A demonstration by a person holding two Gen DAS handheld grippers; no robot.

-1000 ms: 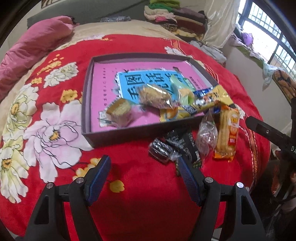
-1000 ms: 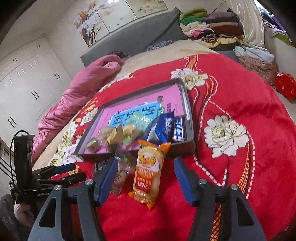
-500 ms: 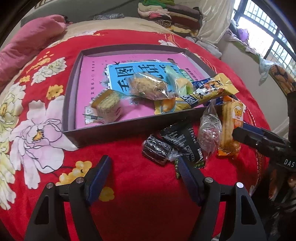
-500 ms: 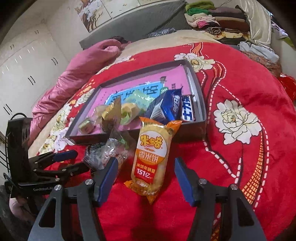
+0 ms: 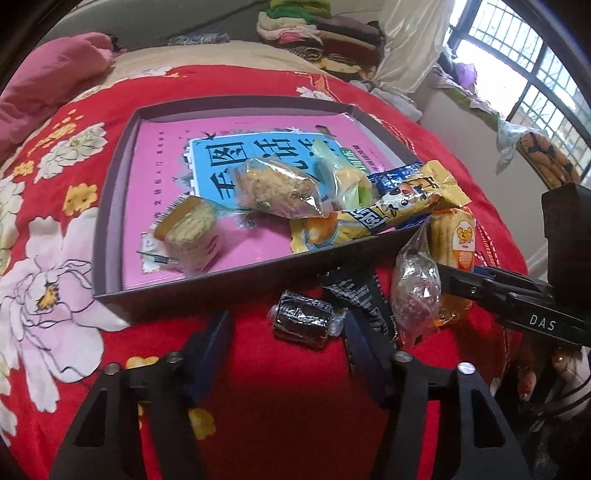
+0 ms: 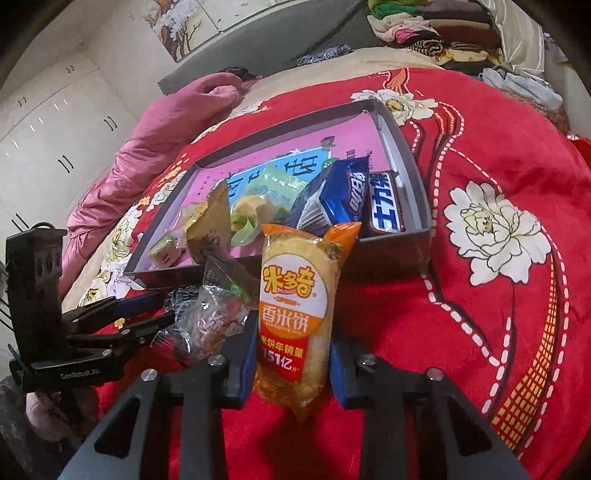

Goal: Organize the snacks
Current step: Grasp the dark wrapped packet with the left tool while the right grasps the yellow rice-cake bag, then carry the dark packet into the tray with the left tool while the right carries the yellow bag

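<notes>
Grippers are working at the near edge of a red floral blanket [image 6: 498,155], where snacks are lying in front of a dark tray [image 5: 110,229].

The right gripper [image 6: 291,354] is closing its jaws on an orange rice cracker pack [image 6: 295,295], which is standing between the blue pads; both pads are sitting against the pack's sides. Just left of it, a clear bag [image 6: 218,317] is lying crumpled on the blanket.

The left gripper [image 5: 288,332] is closing its jaws at middling width around a black candy [image 5: 301,319], which is lying between the fingers with clear space on its left side; the pads are not pressing it. A black sachet [image 5: 354,291] is resting just beyond, partly under the right finger.

Farther back, the tray is holding a pink and blue book [image 5: 166,158], with a wrapped cake [image 5: 188,230], a clear-wrapped pastry [image 5: 275,190], a green pack [image 5: 351,182], a yellow bar [image 5: 388,218], a blue wafer pack [image 6: 340,195] and a blue bar [image 6: 386,205] piled toward its near right corner.

Beyond the blanket, a pink quilt [image 6: 159,122] and folded clothes [image 5: 325,33] are lying near the wall.
</notes>
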